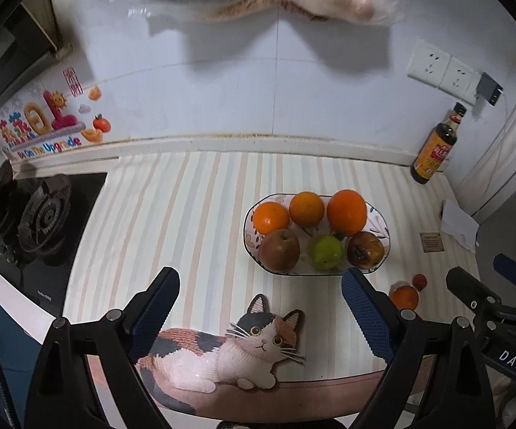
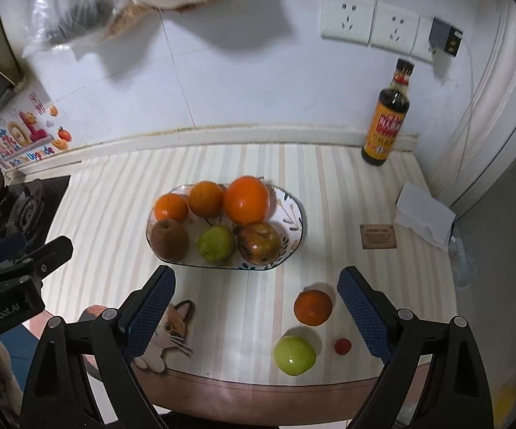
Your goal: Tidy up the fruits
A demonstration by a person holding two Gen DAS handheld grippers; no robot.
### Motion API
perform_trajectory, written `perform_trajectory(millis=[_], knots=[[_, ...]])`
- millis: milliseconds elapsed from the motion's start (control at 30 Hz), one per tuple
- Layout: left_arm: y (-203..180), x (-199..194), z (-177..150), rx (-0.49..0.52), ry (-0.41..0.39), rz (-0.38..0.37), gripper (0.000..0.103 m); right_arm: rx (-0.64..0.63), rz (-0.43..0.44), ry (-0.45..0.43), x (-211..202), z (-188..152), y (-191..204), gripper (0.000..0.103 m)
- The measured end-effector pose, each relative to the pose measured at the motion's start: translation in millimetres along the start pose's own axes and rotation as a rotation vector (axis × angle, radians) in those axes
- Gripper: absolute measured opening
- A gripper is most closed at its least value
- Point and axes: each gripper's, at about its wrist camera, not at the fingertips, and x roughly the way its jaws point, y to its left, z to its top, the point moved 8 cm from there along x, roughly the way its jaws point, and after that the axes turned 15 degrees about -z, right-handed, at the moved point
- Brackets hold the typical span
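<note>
Right wrist view: my right gripper hangs above the near edge of the striped mat, its blue-padded fingers spread wide with nothing between them. Below and ahead of it, three pieces lie loose on the mat: a small orange, a green apple nearer the mat's edge, and a tiny red fruit just to the right of the apple. None touches the gripper.

Beyond them sits the oval patterned plate, carrying three oranges along its far side and, along its near side, a brown apple, a green pear-like fruit and a bruised reddish apple.

From the left wrist camera I see my left gripper likewise parted and holding nothing, poised over the printed cat at the mat's front, with the plate just past its right finger. The loose orange and the red fruit peek out beyond that finger.

A dark sauce bottle stands upright at the back wall under the white sockets; a gas burner lies off to the left of the mat.
</note>
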Motion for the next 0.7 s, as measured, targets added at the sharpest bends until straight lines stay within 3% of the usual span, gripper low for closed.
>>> perform_trajectory(millis=[400, 500, 700], knots=[[-15, -8, -11, 0.011, 0.002, -0.030, 0.093, 0.055, 0.044, -0.020, -28, -10, -9, 0.095], [-20, 6, -14, 0.008, 0.037, -0.045, 0.103, 0.091, 0.063, 0.004, -17, -14, -20, 0.095], [-44, 56, -32, 0.054, 0.147, -0.053, 0.103, 0.191, 0.092, 0.118, 29, -38, -56, 0.095]])
